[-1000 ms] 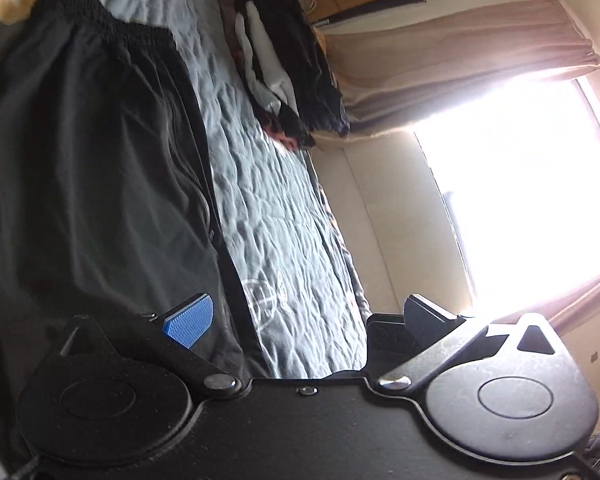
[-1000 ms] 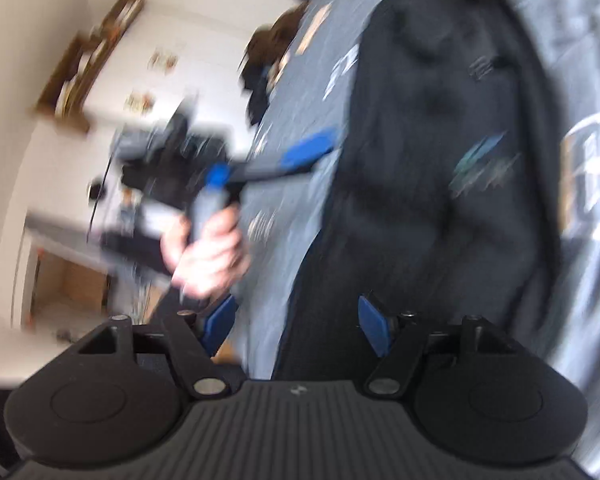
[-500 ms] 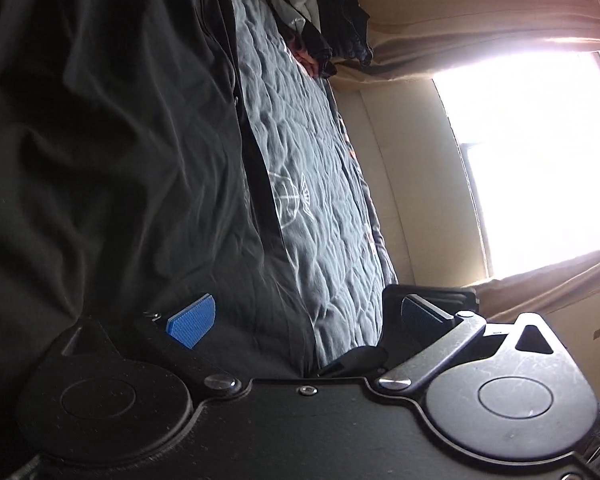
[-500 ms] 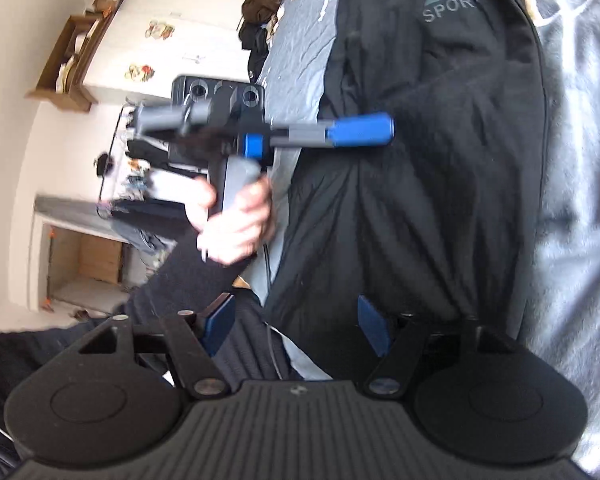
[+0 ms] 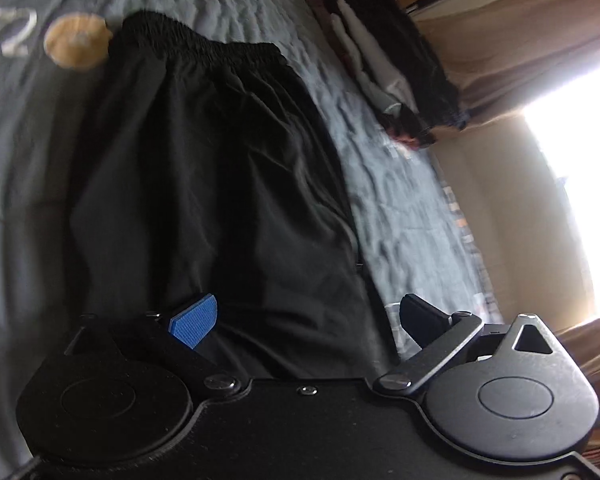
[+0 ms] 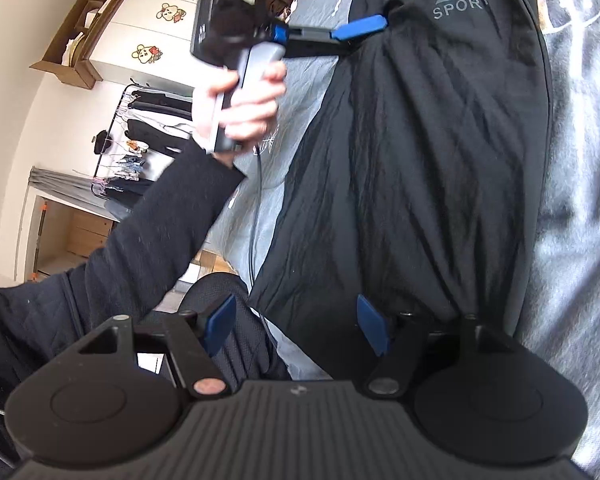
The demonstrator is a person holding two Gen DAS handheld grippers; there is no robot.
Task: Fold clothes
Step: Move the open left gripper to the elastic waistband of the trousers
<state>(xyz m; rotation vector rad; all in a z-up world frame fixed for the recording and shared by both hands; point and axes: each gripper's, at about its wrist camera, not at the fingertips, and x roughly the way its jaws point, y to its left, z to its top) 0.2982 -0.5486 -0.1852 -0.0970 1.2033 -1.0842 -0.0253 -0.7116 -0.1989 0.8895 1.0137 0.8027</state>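
Both grippers spread wide over black shorts (image 5: 220, 184) laid flat on a grey bedspread (image 5: 396, 200).

Left gripper (image 5: 304, 320) and right gripper (image 6: 296, 326): jaws apart, nothing gripped, fabric lying between the fingers. Surroundings: a pile of clothes (image 5: 388, 64) well beyond the waistband; a hand (image 6: 248, 108) holding the left gripper's handle.

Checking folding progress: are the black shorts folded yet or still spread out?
Spread out. The black shorts lie flat at full length on the grey bedspread, elastic waistband at the far end, with no fold visible.
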